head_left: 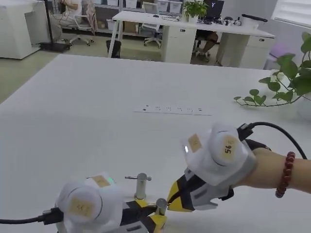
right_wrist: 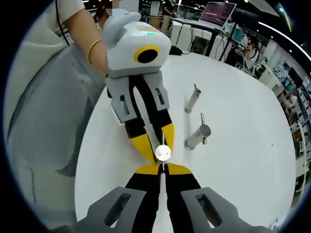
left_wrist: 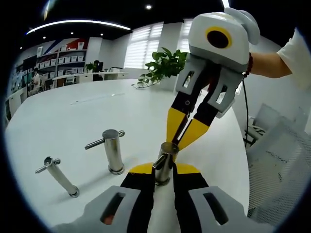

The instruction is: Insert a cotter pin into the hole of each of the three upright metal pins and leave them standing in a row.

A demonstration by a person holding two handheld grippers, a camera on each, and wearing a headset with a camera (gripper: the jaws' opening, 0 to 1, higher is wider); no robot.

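Note:
Three steel pins stand on the white table (head_left: pixel 97 121). My left gripper (left_wrist: pixel 164 170) is shut around the nearest pin (left_wrist: pixel 165 160), low on its shaft. My right gripper (right_wrist: pixel 163 168) meets that pin's head (right_wrist: pixel 163 153) from the opposite side, its yellow tips pinched on a thin cotter pin (right_wrist: pixel 164 164) at the hole. In the head view the held pin (head_left: pixel 161 206) sits between the left gripper (head_left: pixel 154 216) and the right gripper (head_left: pixel 170 198). A second pin (left_wrist: pixel 113 150) and a third pin (left_wrist: pixel 59 174) stand beside it, each with a cotter pin through its head.
A row of small sockets (head_left: pixel 172 110) is set into the table's middle. A potted plant (head_left: pixel 286 82) stands at the right edge. Office desks (head_left: pixel 189 29) and chairs lie beyond the table. A mesh chair (left_wrist: pixel 282 170) is close on the right of the left gripper view.

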